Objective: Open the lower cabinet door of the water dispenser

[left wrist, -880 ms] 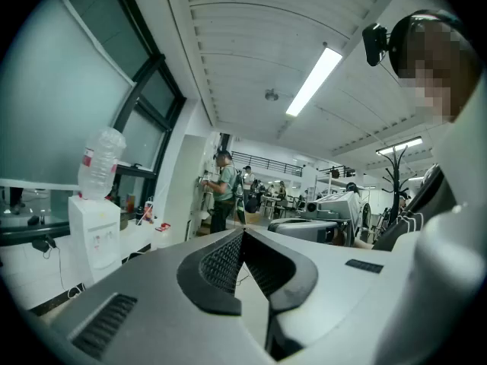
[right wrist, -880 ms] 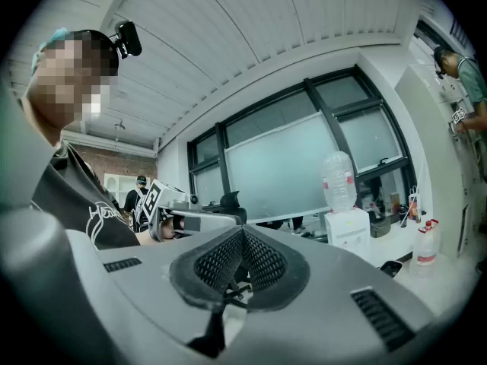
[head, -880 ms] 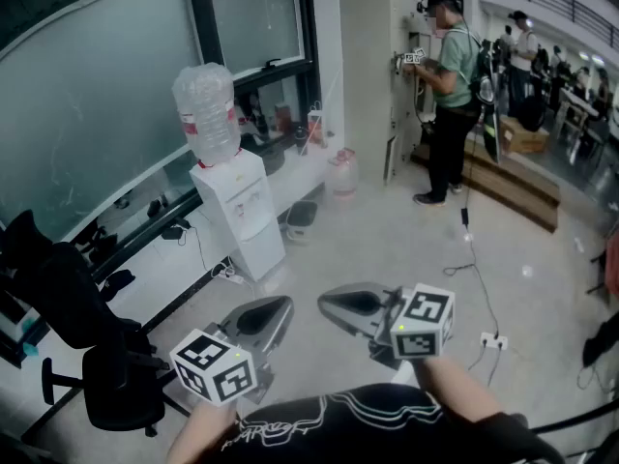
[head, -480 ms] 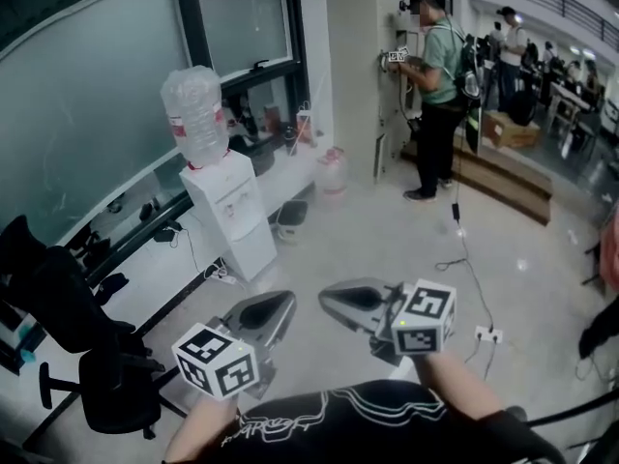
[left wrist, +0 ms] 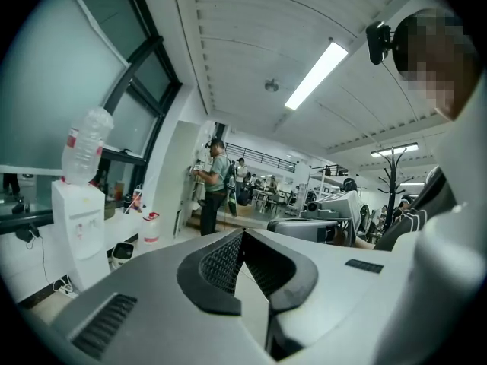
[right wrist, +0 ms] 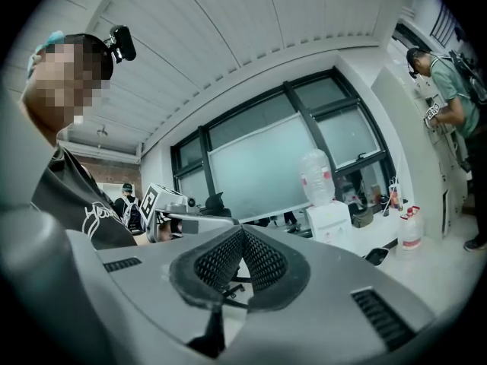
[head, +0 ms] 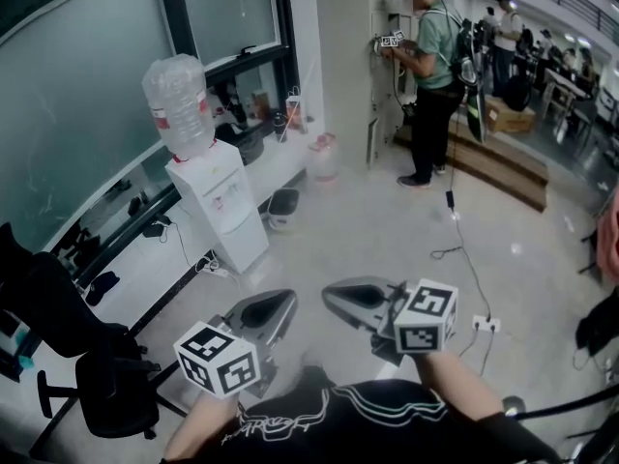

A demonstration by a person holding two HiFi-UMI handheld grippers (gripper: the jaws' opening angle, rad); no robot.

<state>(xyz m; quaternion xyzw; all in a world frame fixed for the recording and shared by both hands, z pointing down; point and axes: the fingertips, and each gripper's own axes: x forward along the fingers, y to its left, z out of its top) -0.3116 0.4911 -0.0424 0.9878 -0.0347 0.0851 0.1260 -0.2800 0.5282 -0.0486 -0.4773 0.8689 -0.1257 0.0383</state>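
I hold the left gripper and right gripper low in frame, both closed and empty, well apart from the dispenser at upper left.

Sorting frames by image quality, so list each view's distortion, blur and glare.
Head view: fisheye bows the window frame and tilts the water dispenser; evenly lit, slightly soft. Left gripper view: round black vignette, ceiling light strip blown out, mosaic patch at upper right. Right gripper view: same vignette, right claw fills the lower half, mosaic patch at upper left.
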